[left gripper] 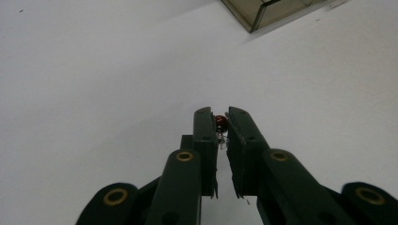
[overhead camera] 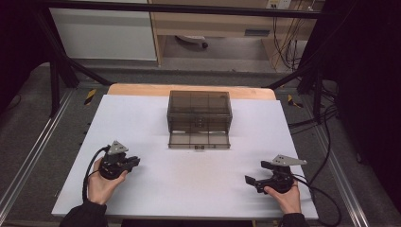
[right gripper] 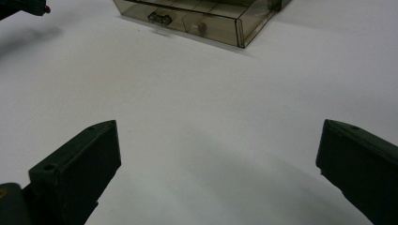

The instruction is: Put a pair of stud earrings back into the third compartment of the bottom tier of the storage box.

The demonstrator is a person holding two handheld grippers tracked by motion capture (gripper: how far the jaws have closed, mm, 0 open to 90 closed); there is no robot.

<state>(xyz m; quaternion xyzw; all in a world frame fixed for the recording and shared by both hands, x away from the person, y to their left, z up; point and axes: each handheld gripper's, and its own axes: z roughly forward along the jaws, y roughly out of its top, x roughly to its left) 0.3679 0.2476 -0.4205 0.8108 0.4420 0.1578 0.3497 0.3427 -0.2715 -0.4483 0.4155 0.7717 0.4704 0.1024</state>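
Left hand-held gripper (left gripper: pixel 221 123), lower left in high view: jaws nearly closed, pinching tiny red bead-like item (left gripper: pixel 221 122) at tips. Judged light, slippery, easily dropped; keep tip pinch. Right hand-held gripper (right gripper: pixel 218 159) wide, empty. Smoky drawer box (overhead camera: pixel 199 118) mid-worktop (overhead camera: pixel 142 123), drawer out.

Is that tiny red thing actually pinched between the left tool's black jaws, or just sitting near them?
Touching. The left gripper view shows the small red object wedged near the tips of the left gripper, both jaws pressed against its sides.

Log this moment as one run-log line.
left tongs: shut on small red object | right tongs: open, empty | drawer box: bottom drawer open
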